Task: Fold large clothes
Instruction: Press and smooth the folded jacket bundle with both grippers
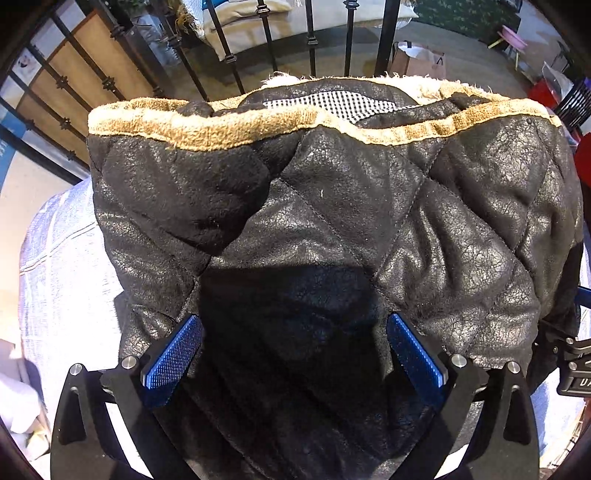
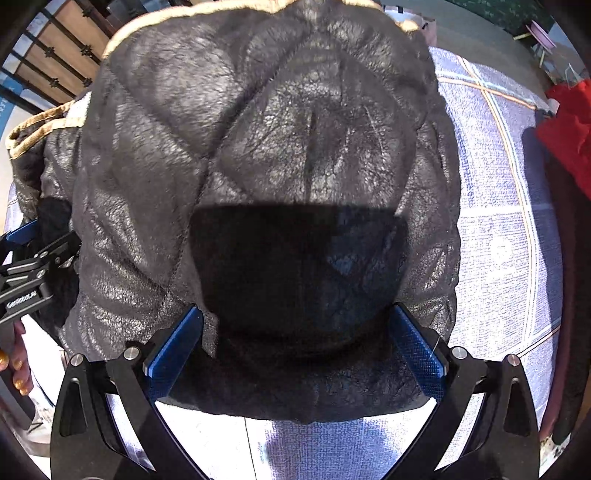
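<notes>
The left gripper (image 1: 294,350) stands wide, its blue ribbed pads (image 1: 173,354) spread to either side of a mound of black quilted jacket (image 1: 332,221); the cloth lies between and under the fingers, but whether they press it cannot be told. The right gripper (image 2: 295,347) is equally wide, its blue pads (image 2: 419,350) flanking the near hem of the same jacket (image 2: 258,166), which bulges up toward 12 o'clock. A tan fleece trim (image 1: 207,125) runs along the jacket's far edge, with a checked lining patch (image 1: 332,103) behind it. At 9 o'clock in the right wrist view the other gripper's black body shows, with a hand (image 2: 16,369) gripping its handle.

The jacket rests on a pale blue checked bedspread (image 2: 509,221), bare at 3 o'clock and 6 o'clock. Beyond, at 12 o'clock, stands a black iron railing (image 1: 266,33); a wooden panel (image 1: 96,66) lies at 10 o'clock, a paper bag (image 1: 417,59) at 1 o'clock, red cloth (image 2: 569,125) at 2 o'clock.
</notes>
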Tool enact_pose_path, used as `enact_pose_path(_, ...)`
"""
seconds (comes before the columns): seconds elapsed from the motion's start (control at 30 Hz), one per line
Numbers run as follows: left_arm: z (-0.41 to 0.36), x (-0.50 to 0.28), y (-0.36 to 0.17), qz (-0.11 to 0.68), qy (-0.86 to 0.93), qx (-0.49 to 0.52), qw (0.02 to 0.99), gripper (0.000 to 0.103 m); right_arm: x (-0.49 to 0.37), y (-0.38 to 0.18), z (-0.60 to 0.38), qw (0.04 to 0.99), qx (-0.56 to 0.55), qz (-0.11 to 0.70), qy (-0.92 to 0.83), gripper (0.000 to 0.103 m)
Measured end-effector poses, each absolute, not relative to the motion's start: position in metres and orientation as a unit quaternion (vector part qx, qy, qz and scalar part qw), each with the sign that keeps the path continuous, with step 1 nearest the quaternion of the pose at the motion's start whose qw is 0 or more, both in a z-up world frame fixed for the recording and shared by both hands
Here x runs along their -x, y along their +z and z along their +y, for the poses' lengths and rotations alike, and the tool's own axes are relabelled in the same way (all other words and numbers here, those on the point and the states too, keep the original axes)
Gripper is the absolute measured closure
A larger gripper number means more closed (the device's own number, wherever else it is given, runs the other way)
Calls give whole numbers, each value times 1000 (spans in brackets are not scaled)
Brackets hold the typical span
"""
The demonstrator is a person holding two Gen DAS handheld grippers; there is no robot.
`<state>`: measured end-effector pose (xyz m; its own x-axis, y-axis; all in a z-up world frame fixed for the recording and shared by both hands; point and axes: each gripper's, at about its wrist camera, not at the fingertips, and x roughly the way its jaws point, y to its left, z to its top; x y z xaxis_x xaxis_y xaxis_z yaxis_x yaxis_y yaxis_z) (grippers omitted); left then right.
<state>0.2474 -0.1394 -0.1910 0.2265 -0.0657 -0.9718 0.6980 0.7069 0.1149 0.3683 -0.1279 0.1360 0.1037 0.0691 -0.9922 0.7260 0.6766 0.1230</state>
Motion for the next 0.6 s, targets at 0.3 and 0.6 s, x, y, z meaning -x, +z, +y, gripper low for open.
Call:
enact_pose_path(0.3,-122,-203,-112,550,-257,-226,762,6,-361,216,-108,703,-283,600,-258,5)
enact_pose_path(0.6,-106,-176,-73,538,-235,-220,779,6,-350,281,-84,730,-235,594,-243,4)
